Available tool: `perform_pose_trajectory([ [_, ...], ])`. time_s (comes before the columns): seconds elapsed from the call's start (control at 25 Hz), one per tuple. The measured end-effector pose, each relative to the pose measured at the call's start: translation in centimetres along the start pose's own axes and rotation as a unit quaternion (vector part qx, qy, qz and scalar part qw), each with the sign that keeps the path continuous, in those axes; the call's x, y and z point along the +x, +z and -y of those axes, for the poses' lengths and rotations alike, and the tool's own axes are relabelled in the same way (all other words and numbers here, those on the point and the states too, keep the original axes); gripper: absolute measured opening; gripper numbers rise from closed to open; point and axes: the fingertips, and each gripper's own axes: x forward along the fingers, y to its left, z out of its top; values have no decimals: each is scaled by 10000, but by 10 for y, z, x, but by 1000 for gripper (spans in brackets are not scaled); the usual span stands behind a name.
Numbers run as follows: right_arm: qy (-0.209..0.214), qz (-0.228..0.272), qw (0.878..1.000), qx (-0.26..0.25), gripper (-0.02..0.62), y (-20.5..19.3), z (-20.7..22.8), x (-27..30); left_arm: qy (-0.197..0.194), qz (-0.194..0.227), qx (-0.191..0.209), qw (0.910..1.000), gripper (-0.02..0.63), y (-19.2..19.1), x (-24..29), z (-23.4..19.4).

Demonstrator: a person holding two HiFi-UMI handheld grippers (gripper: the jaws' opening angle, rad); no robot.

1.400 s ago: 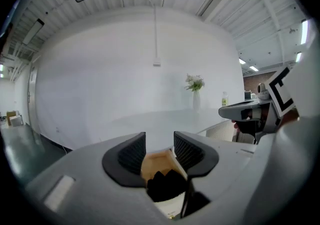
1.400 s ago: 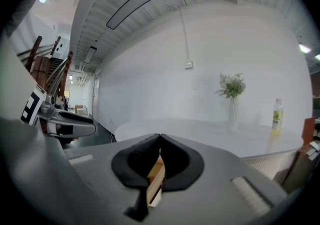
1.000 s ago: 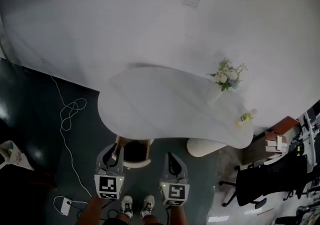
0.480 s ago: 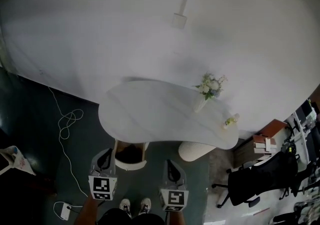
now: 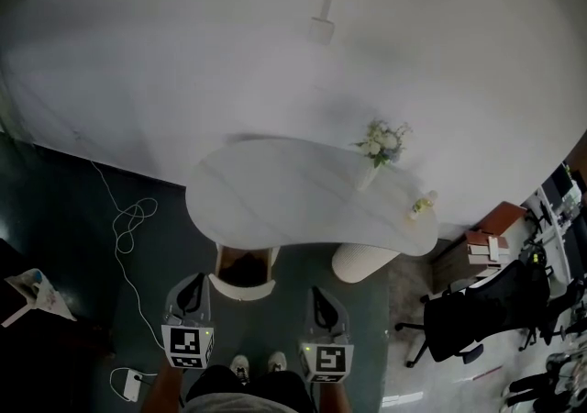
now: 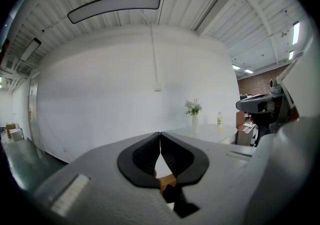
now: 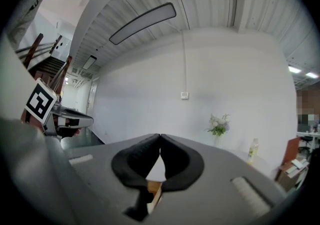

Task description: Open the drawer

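The drawer (image 5: 245,275) sticks out from under the table's (image 5: 293,200) near edge, just left of the table's white pedestal (image 5: 364,262). Its wooden sides run from the table toward me, its curved white front faces me, and its dark inside shows from above. On the table's right end stand a vase of flowers (image 5: 381,143) and, nearer the tip, a small bottle (image 5: 422,206). A white cable (image 5: 133,218) loops over the floor left of the table, and a black office chair (image 5: 477,310) stands to its right. My left gripper (image 5: 190,296) and right gripper (image 5: 317,299) hang on the table's near side, apart from the drawer front. Both have their jaws closed tip to tip on nothing.
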Motion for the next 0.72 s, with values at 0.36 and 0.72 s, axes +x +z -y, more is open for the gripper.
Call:
perform_pose_trajectory([
  [0.36, -5, 70, 10000, -25, 3, 10, -1, 6, -34, 174, 40, 9998, 12, 16, 5, -2],
  [0.72, 22, 22, 10000, -72, 3, 10, -9, 3, -18, 176, 96, 9998, 12, 10, -1, -6],
])
